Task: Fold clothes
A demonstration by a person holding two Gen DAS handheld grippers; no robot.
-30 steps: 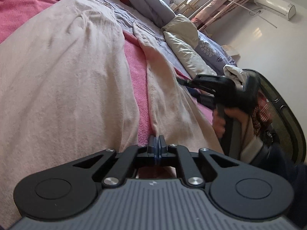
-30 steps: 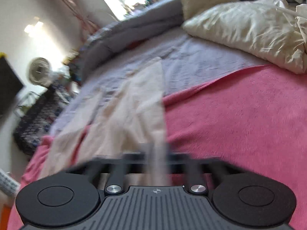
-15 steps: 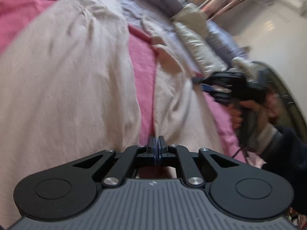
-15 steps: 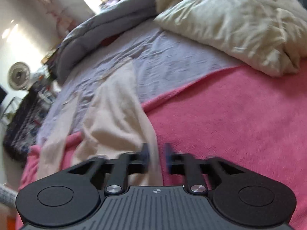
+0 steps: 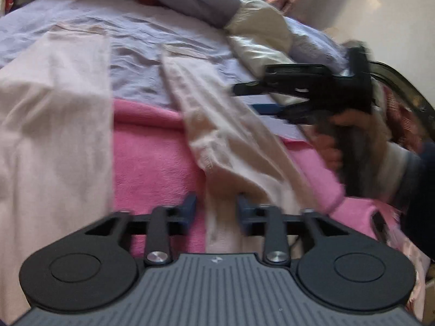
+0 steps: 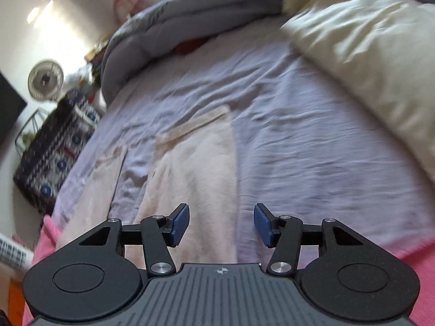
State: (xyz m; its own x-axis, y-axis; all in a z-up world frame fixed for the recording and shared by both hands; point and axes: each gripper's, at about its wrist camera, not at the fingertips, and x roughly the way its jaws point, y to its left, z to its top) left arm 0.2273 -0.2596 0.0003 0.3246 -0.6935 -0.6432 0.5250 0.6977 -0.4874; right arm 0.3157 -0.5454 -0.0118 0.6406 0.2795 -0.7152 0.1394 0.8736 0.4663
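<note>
- left gripper point(image 5: 214, 209): jaws apart, astride a trouser point(image 5: 231, 125) fold, nothing clamped;
- right gripper point(image 6: 221, 224): wide open, empty, over trouser leg at 11 o'clock; bed point(image 6: 312, 135) beneath

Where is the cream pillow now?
In the right wrist view the cream pillow lies at the upper right, on the lilac sheet, beside the grey duvet.

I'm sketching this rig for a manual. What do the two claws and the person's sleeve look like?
Both claws match: the left claw and right claw have black linkage arms with silver pivot screws, round black discs either side, a ribbed grey body with a small white logo, and ribbed blue finger pads. The sleeve is dark over a pale cuff.
</note>
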